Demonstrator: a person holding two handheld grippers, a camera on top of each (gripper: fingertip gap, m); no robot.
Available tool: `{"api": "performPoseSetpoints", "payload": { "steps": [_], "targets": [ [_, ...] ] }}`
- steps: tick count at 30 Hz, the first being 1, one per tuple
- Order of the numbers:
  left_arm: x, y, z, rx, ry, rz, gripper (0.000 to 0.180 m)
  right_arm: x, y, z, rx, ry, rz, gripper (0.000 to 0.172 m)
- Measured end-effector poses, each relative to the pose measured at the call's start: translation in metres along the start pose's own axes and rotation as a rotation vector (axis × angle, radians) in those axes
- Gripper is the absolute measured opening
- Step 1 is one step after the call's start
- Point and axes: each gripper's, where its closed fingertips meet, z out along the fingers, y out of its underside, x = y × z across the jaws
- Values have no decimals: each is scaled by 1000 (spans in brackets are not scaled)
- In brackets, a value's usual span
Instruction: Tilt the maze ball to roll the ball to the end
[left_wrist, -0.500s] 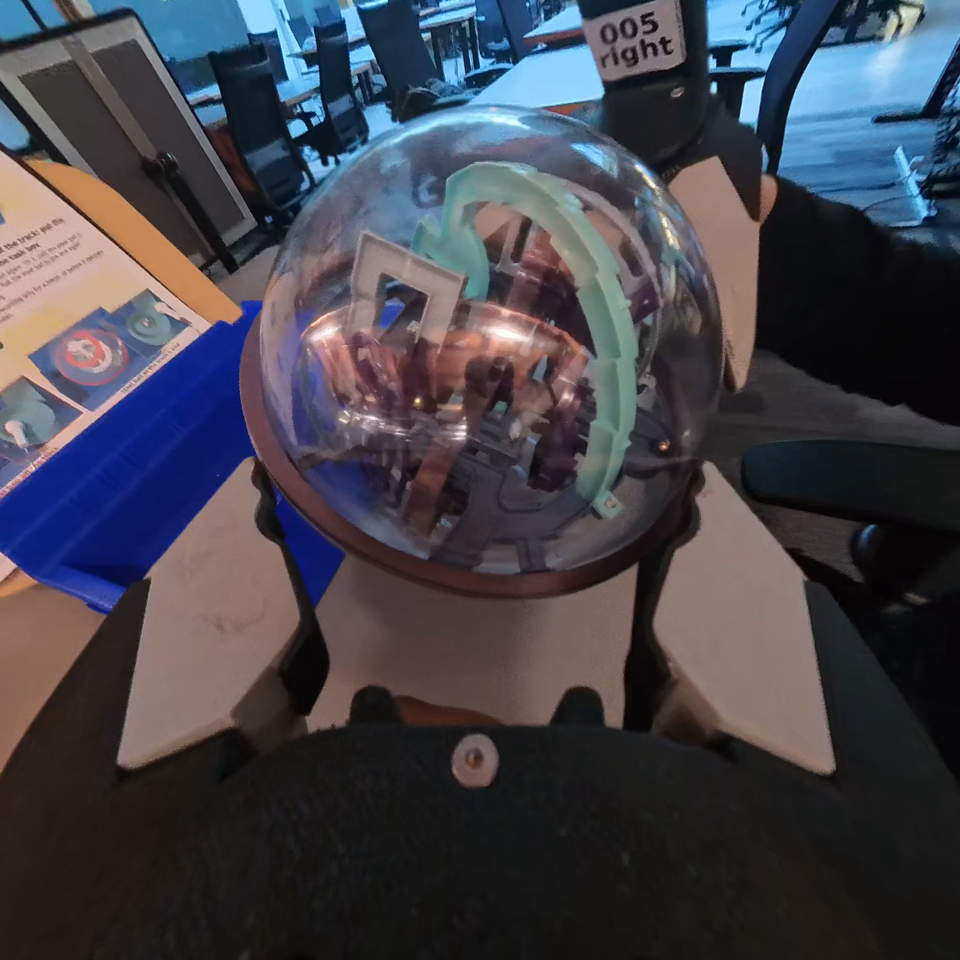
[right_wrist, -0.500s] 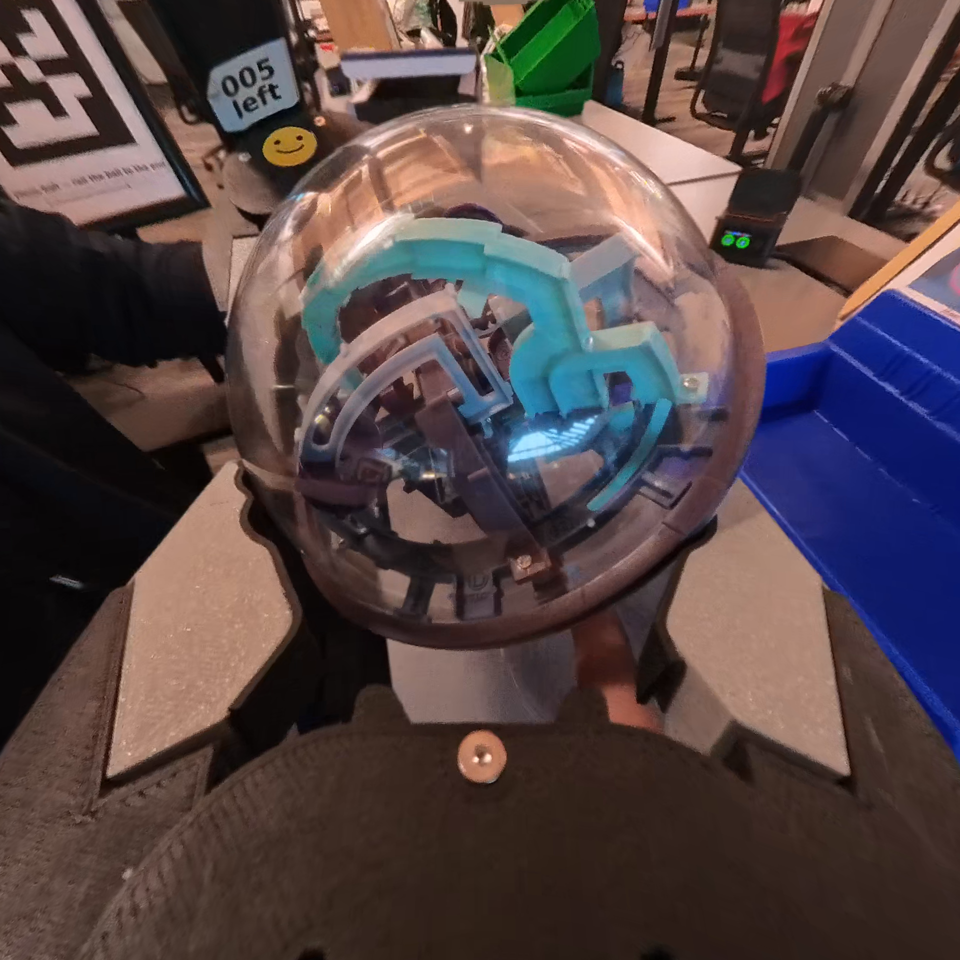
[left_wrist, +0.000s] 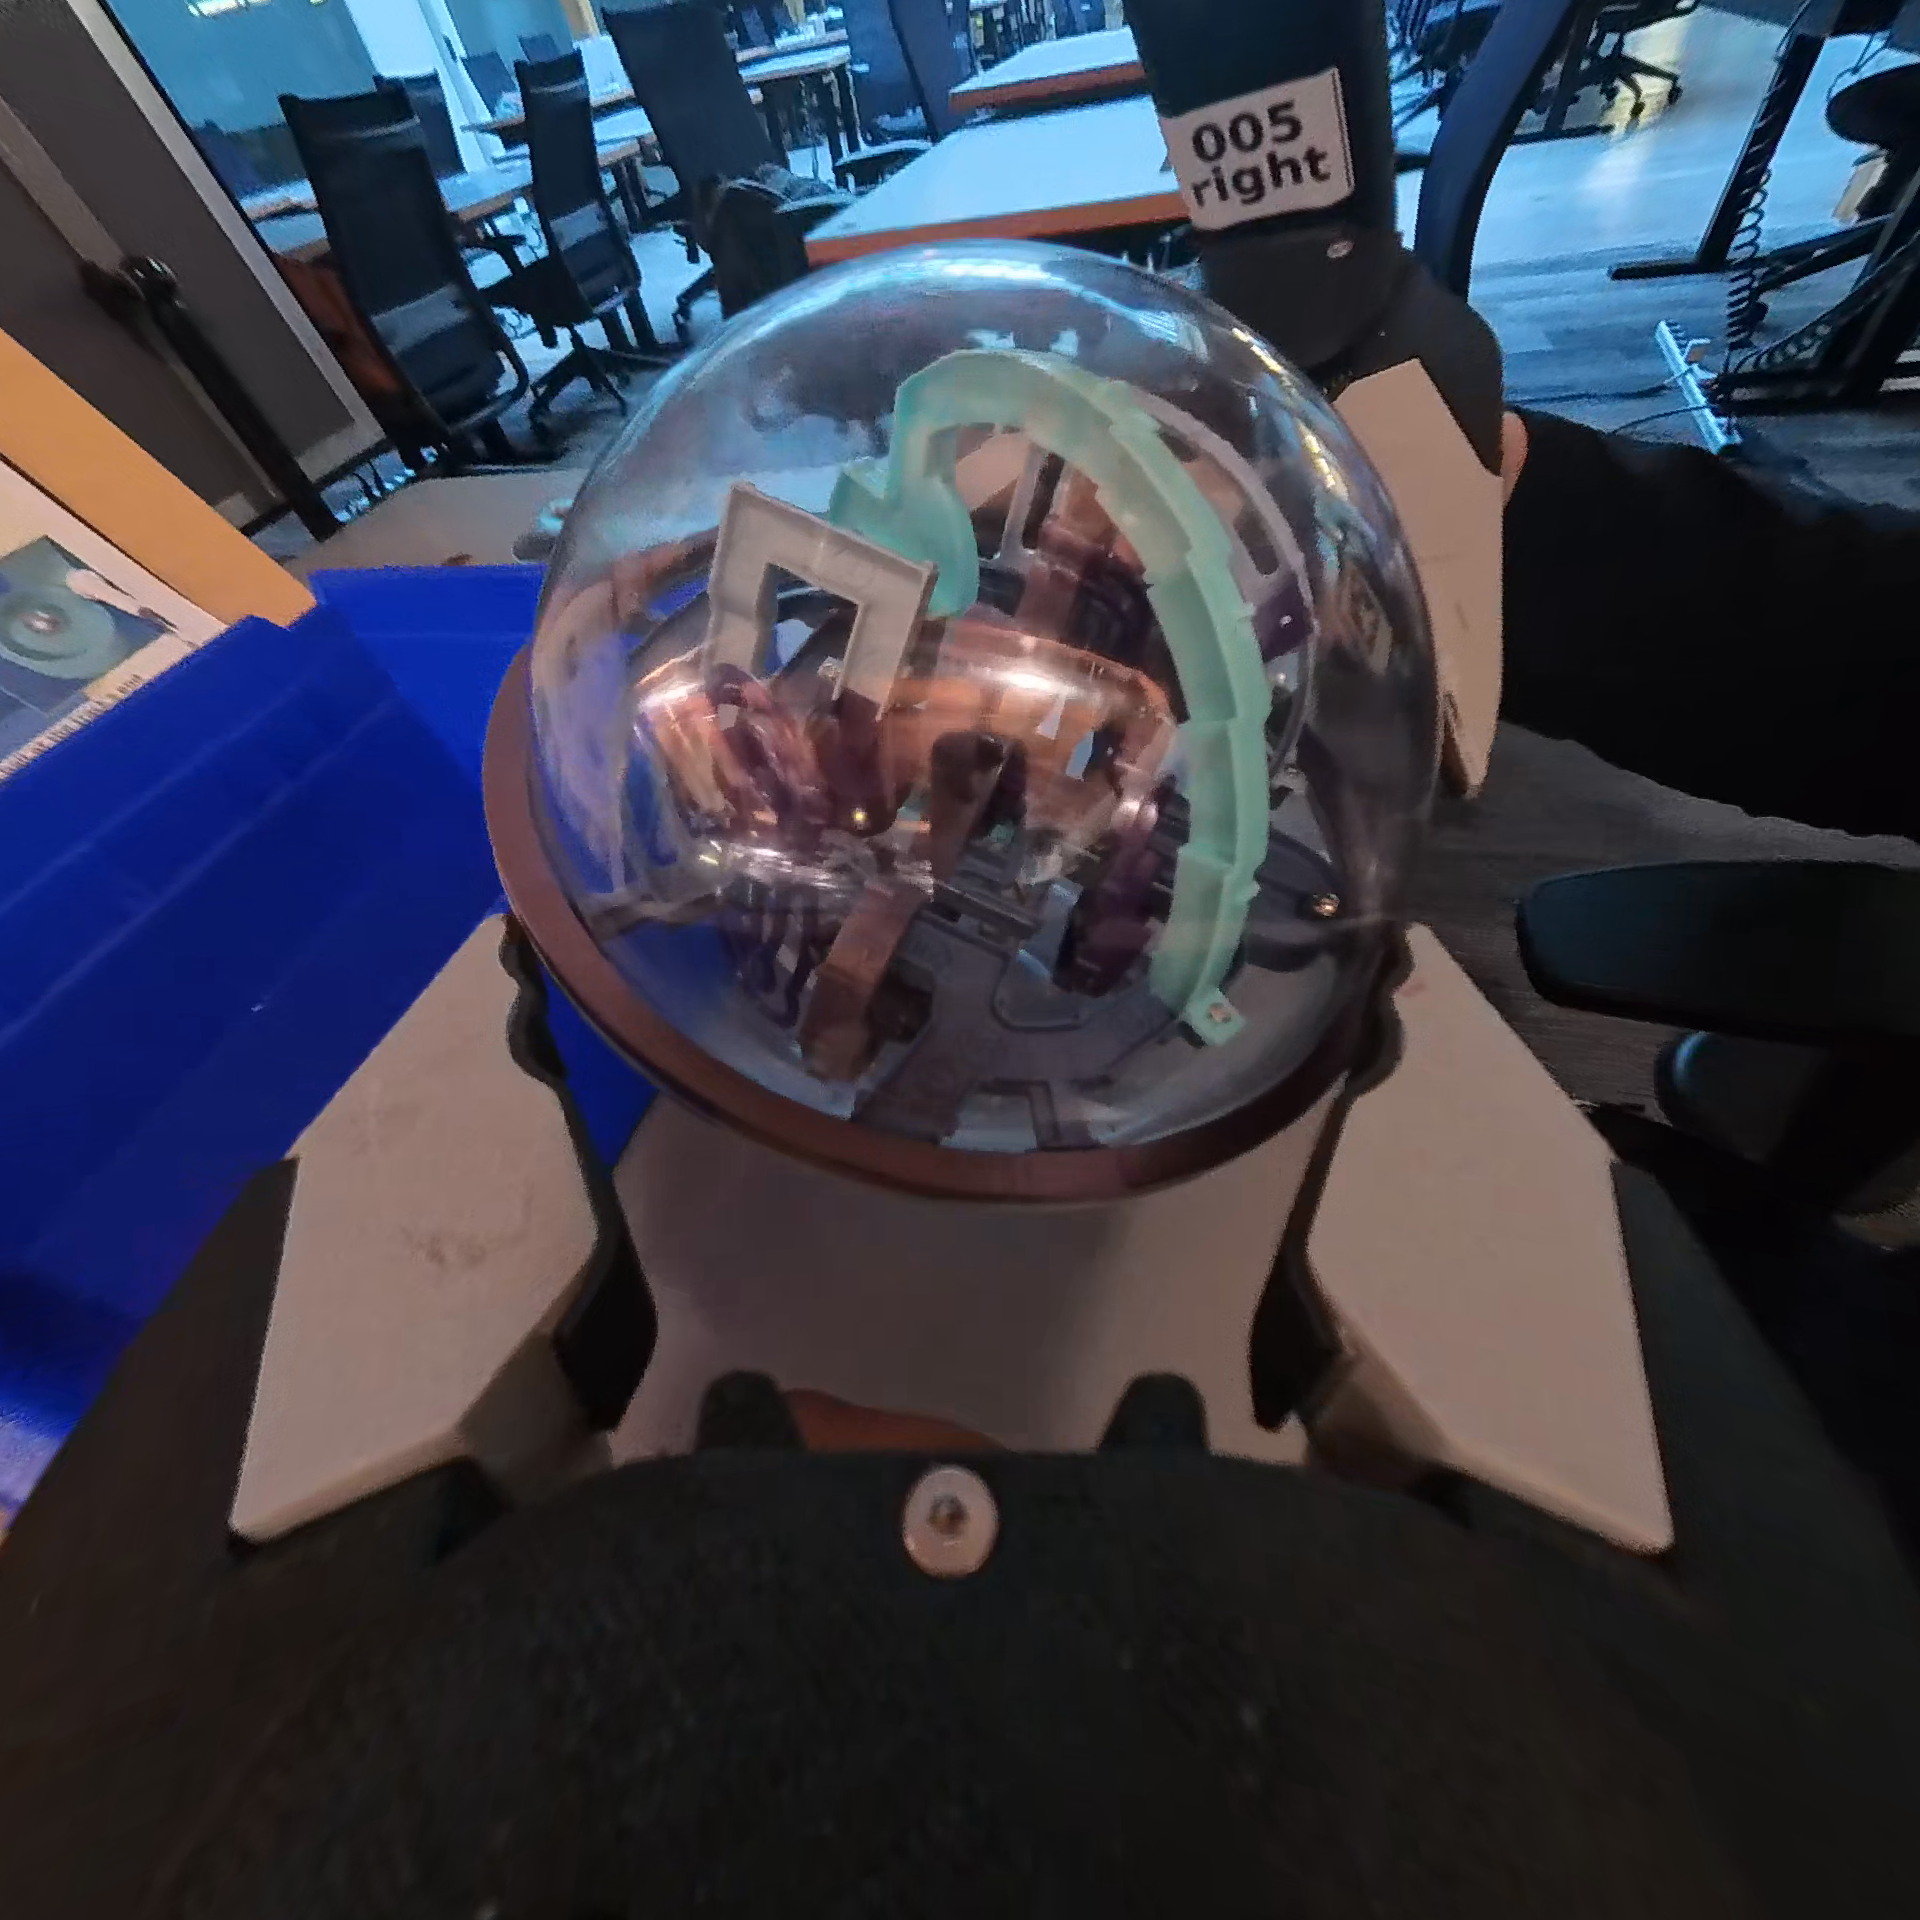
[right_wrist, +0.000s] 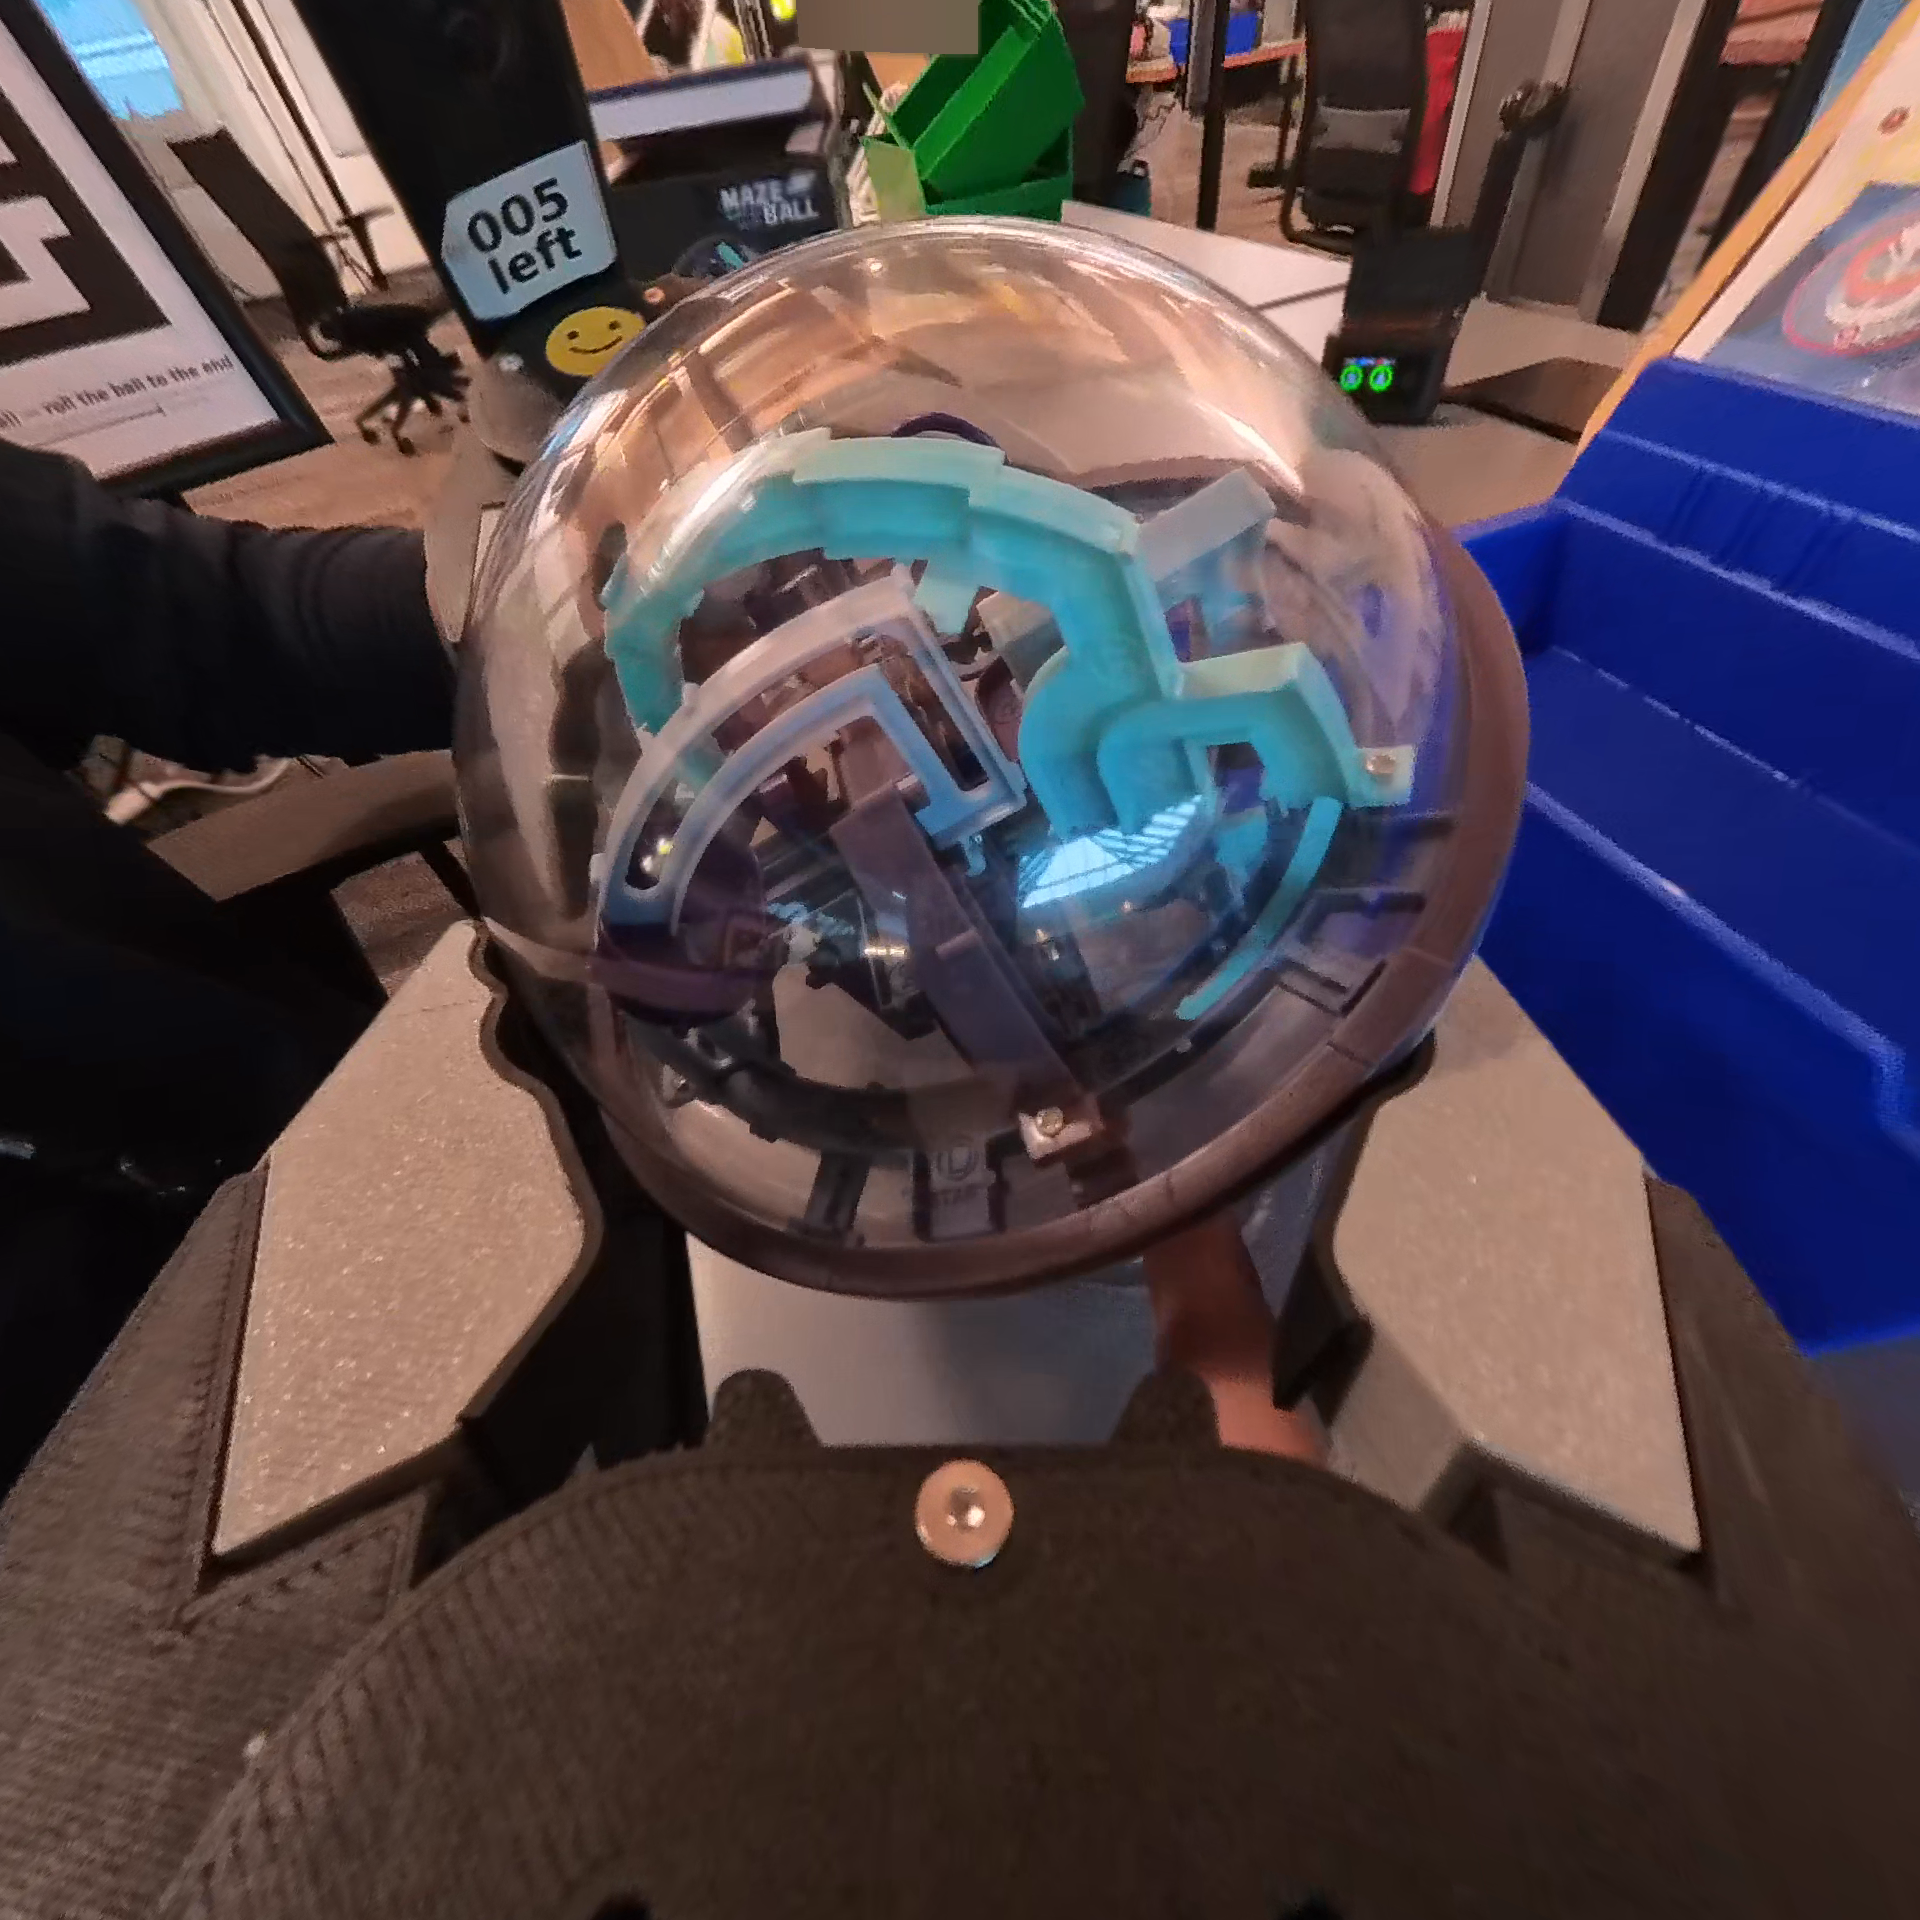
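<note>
While my left claw clamps the clear plastic maze ball with teal, grey and purple tracks inside, its grey fingers press on the dark brown rim at either side. My right claw grips the same maze ball from the opposite side, fingers closed against the lower shell, so the sphere hangs between the two claws above the pale worktop. A small shiny steel ball sits at the lower end of the grey curved track. Just beside the sphere lies a bright blue plastic bin. A person's dark sleeve reaches in behind, and black office chairs stand farther off.
</note>
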Motion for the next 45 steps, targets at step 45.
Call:
{"api": "performPoseSetpoints", "payload": {
  "steps": [45],
  "targets": [
    [77, 26, -76, 46, 4, -174, 151, -107, 19, 37, 22, -102, 188, 157]
  ]
}}
